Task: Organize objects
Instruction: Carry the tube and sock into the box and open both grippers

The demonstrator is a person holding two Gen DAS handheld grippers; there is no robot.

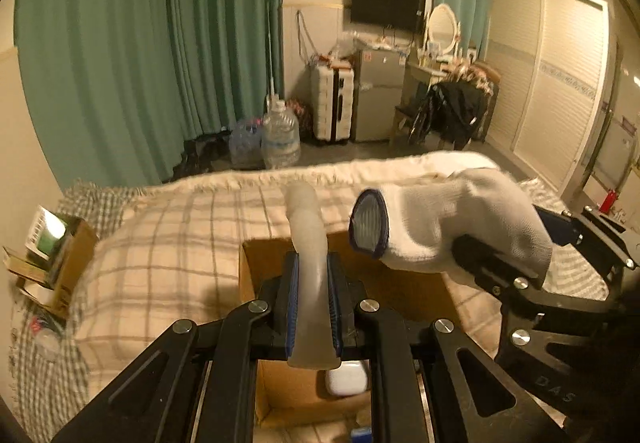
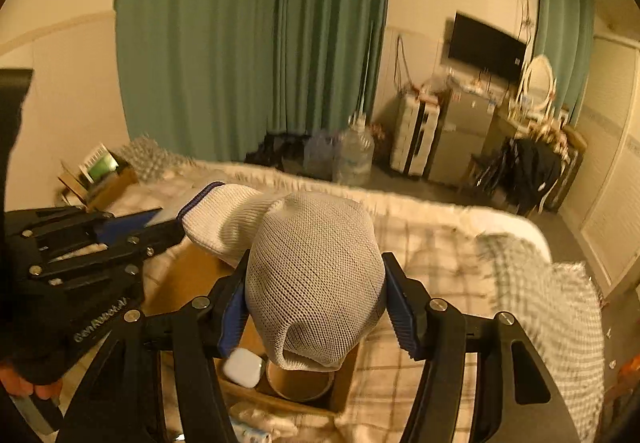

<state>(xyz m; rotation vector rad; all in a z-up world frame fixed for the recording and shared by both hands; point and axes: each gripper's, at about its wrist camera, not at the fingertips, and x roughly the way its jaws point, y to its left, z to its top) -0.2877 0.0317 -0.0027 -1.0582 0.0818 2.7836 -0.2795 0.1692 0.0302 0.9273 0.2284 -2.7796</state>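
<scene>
Left wrist view: the left gripper (image 1: 313,297) is clamped on a pale translucent tube-like item (image 1: 306,243) standing up between its pads, above an open cardboard box (image 1: 256,267) on the plaid bed cover (image 1: 168,243). Right wrist view: the right gripper (image 2: 316,307) is closed against a white knit sock (image 2: 316,275) with a dark-trimmed cuff, held over the same box; only this view shows a round container (image 2: 300,383) beside the white earbud case (image 2: 243,367) inside.
</scene>
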